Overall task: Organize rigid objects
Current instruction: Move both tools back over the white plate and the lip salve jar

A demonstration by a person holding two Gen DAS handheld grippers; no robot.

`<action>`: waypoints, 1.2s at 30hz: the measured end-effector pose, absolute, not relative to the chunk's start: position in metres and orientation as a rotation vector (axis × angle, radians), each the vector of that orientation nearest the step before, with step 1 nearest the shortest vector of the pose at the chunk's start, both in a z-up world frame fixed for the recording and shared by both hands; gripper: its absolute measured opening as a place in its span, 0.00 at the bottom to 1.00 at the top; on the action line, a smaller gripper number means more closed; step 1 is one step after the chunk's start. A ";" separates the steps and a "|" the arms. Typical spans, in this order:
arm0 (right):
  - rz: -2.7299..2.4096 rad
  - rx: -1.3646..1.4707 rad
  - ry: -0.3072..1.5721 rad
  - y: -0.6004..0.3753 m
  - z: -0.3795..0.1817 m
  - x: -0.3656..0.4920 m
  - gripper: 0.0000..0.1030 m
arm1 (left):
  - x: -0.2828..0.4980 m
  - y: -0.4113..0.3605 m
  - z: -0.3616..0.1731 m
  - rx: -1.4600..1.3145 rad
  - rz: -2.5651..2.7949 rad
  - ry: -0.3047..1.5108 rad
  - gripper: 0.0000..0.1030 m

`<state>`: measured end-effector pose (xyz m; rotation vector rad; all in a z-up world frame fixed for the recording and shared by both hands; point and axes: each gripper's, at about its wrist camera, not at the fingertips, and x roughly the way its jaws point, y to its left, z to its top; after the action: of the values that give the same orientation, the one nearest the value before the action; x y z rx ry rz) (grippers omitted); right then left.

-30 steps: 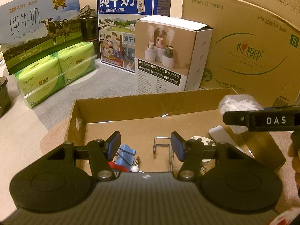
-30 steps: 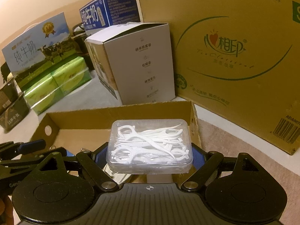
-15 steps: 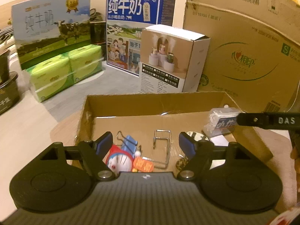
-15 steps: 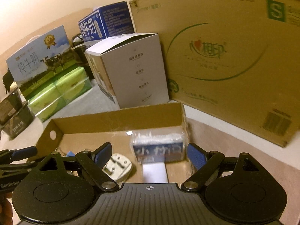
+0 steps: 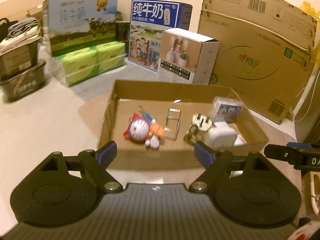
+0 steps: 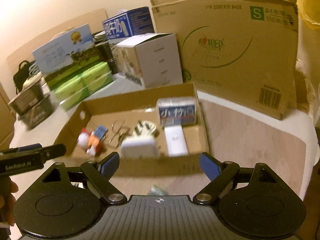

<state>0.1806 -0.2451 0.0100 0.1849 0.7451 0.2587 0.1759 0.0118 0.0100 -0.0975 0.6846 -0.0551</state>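
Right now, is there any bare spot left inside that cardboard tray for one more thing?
Yes: the tray floor is bare along its far wall and beside the cat toy. The corner by the floss box, plug and white charger is crowded.

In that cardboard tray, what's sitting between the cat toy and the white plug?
A bent metal wire clip lies between the cat toy and the white plug on the tray floor; the left wrist view shows it best.
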 end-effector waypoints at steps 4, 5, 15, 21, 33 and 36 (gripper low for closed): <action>0.256 0.161 0.750 -0.245 0.007 0.155 0.84 | 0.147 0.016 0.007 -0.084 -0.023 0.690 0.82; 0.255 0.157 0.751 -0.245 0.006 0.149 0.84 | 0.141 0.018 0.006 -0.085 -0.020 0.693 0.82; 0.252 0.152 0.789 -0.250 -0.010 0.111 0.84 | 0.095 0.025 -0.015 -0.092 0.013 0.751 0.83; 0.260 0.140 0.796 -0.249 -0.011 0.104 0.84 | 0.090 0.024 -0.021 -0.097 0.013 0.778 0.85; 0.269 0.137 0.805 -0.247 -0.014 0.109 0.84 | 0.100 0.016 -0.030 -0.089 0.000 0.816 0.90; 0.274 0.139 0.814 -0.248 -0.018 0.112 0.84 | 0.103 0.015 -0.032 -0.088 0.000 0.823 0.90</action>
<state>0.1122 -0.2477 -0.0182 0.1391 0.8141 0.2738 0.1030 0.0150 -0.0324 -0.0877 0.8229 -0.0001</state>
